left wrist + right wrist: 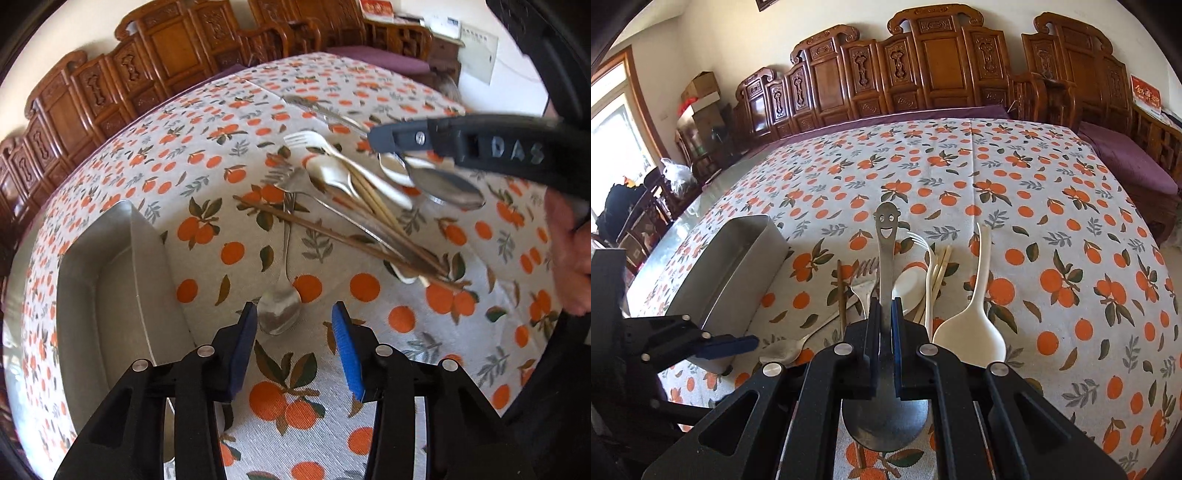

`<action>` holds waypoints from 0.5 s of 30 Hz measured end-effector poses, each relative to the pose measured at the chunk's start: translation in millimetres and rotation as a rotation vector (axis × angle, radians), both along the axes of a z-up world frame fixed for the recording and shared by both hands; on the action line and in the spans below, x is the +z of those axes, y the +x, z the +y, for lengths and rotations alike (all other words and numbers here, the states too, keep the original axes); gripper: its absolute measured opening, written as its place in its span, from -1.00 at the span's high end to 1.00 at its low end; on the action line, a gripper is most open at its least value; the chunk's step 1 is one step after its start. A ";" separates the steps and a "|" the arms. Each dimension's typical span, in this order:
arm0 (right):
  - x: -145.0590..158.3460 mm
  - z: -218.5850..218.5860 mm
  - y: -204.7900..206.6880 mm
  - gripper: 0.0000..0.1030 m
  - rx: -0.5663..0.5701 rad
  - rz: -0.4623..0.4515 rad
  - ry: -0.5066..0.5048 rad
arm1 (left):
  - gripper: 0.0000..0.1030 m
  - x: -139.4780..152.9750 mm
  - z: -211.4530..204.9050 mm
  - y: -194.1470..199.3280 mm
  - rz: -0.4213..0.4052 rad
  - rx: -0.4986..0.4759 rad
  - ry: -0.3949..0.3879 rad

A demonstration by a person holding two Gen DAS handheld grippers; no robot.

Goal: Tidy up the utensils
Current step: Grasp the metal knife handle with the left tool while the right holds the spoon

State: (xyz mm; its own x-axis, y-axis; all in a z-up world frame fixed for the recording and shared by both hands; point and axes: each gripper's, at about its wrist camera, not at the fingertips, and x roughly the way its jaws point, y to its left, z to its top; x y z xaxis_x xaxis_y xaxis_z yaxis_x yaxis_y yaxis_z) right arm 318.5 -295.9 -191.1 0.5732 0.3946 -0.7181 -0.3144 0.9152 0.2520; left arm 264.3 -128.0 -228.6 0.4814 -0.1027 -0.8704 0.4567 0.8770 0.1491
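Note:
My right gripper is shut on a steel spoon with a smiley-face handle, held above the table; its bowl shows under the right gripper in the left wrist view. My left gripper is open and empty, just above the bowl of a steel spoon lying on the tablecloth. A pile of utensils lies beyond: white fork, steel fork, brown chopsticks, white spoons. A white ladle lies right of the right gripper.
A long metal tray stands at the left of the table, also in the right wrist view. The orange-print tablecloth covers the table. Carved wooden benches line the far side. A hand holds the right gripper.

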 end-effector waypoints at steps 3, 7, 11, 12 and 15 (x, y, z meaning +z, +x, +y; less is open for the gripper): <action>0.3 0.3 -0.3 0.86 -0.001 0.000 0.000 | 0.27 -6.3 -3.1 2.4 0.011 -0.003 0.032; 0.9 0.6 -0.2 0.86 -0.001 0.001 -0.005 | 0.35 -10.1 -7.3 6.1 0.018 0.002 0.072; 2.2 0.3 0.1 0.86 0.000 -0.001 -0.008 | 0.51 -9.2 -7.1 8.3 0.028 -0.002 0.060; 2.5 0.7 0.0 0.86 0.001 -0.002 -0.010 | 0.51 -8.7 -6.8 8.3 0.027 -0.003 0.057; 2.0 0.9 -0.4 0.86 0.003 -0.003 -0.011 | 0.52 -5.1 -4.0 6.3 0.018 -0.004 0.037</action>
State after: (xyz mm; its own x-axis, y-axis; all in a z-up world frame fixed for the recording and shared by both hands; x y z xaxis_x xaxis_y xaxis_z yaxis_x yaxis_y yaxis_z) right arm 318.1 -295.0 -189.1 0.5740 0.3885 -0.7209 -0.3183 0.9169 0.2407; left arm 270.6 -132.1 -233.7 0.4650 -0.0719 -0.8824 0.4631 0.8692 0.1733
